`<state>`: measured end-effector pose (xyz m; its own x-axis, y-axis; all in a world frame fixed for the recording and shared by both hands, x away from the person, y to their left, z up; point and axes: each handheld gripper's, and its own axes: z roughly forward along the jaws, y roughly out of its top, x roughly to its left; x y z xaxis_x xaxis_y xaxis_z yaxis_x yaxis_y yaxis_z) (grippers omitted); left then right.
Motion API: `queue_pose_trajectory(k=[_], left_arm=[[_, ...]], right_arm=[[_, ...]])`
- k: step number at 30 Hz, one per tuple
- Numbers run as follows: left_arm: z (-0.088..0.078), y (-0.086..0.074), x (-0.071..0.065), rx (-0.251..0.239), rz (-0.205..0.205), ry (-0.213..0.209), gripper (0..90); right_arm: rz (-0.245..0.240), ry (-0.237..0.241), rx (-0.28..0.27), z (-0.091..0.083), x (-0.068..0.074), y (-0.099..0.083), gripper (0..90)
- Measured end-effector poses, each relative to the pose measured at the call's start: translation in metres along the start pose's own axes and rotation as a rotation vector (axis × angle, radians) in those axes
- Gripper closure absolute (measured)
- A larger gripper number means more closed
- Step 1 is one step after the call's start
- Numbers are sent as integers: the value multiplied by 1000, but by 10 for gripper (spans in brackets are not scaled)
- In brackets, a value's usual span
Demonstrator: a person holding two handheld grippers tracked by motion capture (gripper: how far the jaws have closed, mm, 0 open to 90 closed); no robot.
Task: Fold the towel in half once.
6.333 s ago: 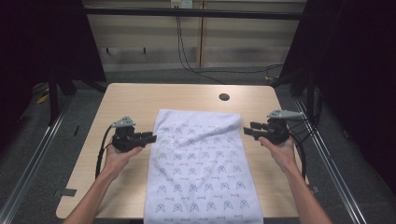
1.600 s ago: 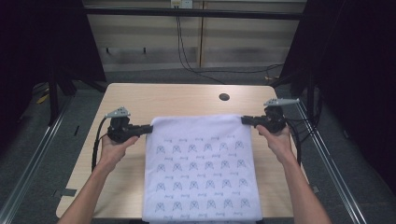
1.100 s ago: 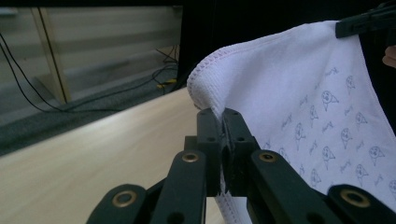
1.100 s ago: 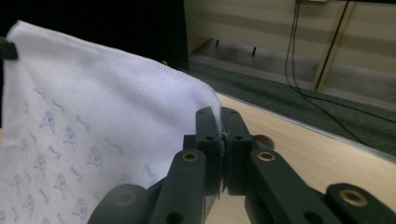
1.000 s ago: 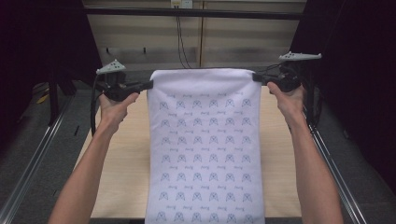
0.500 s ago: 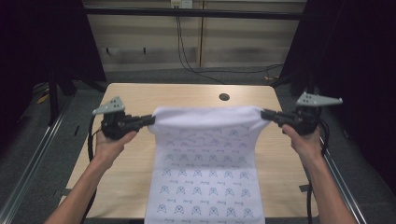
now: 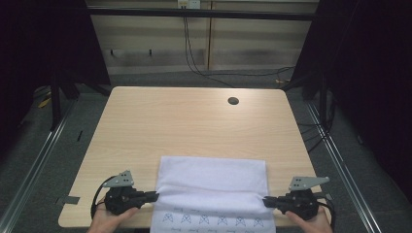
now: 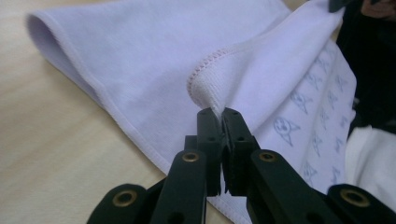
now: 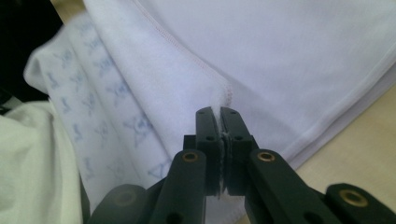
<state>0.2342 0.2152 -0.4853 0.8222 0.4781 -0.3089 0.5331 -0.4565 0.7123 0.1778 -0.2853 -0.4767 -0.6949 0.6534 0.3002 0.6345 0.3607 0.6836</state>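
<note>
Light wood-grain rectangular bench, matte laminate, rounded corners, small dark round grommet hole near its far right corner. Rest of the top bare, so the cloth gets a flat surface to be laid on.

White rectangular terry-cloth towel with pale blue printed figures sits at the bench's near edge, centred between the two near corners. Plain white back faces up on the bench; the printed face shows on the strip hanging over the near edge. Judging from the lie, it is doubled over: far side is a soft rounded fold, and the gripped corners are brought toward the near edge so the layers stack evenly. Fabric looks soft, fine-looped, with a stitched hem along the borders; hem stitching reads slightly pink in the left gripper view.

Black two-jaw left gripper at the near left corner of the bench, grey three-cornered plate on top, points inward along the near edge. Its fingers are pressed together on a pinched towel corner, cloth bunching out just above the tips. Held at the corner so the edge stays taut.

Black two-jaw right gripper by the near right corner, mirrored. Its fingers are likewise clamped tight on the opposite towel corner, a thin sliver of cloth between them.

Both grips low, near the bench surface; likely next is letting the corners go.
</note>
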Motion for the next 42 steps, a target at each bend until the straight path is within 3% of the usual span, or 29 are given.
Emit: queue_pose_trajectory(k=[1,2,4,5,8,11,13,18,25,28,30,32,34,37,39,42], left_arm=[[3,0,-1,31,19,7,874],[5,1,-1,39,23,4,874],[11,1,3,82,-6,-1,874],[13,1,5,80,-16,-1,874],[16,2,9,85,-19,-6,874],[19,6,14,72,25,21,875],[21,10,21,61,20,37,876],[31,29,55,27,-5,94,877],[48,58,91,6,5,181,878],[53,70,110,-3,-15,208,878],[58,78,120,-7,-1,227,879],[63,84,130,-22,-29,230,879],[67,91,137,-20,-11,246,880],[72,98,150,-48,-54,266,879],[76,102,155,-66,-56,302,879],[80,106,163,-95,-84,309,879]], right_arm=[[7,-22,58,4,1,0,880],[2,-21,61,5,0,1,880],[16,-29,86,12,-4,1,879],[21,-38,115,16,-7,1,880],[33,-25,122,19,-12,3,881],[16,-49,113,22,-14,7,882],[0,-72,107,26,-17,12,882],[-25,-140,101,40,-32,32,883],[-5,-181,88,59,-66,63,883],[16,-206,83,68,-82,78,883],[16,-216,62,75,-94,87,883],[41,-227,27,79,-107,92,883],[47,-248,20,83,-117,100,883],[58,-283,10,90,-125,110,883],[64,-294,-1,96,-133,117,883],[61,-338,2,103,-140,128,883]])
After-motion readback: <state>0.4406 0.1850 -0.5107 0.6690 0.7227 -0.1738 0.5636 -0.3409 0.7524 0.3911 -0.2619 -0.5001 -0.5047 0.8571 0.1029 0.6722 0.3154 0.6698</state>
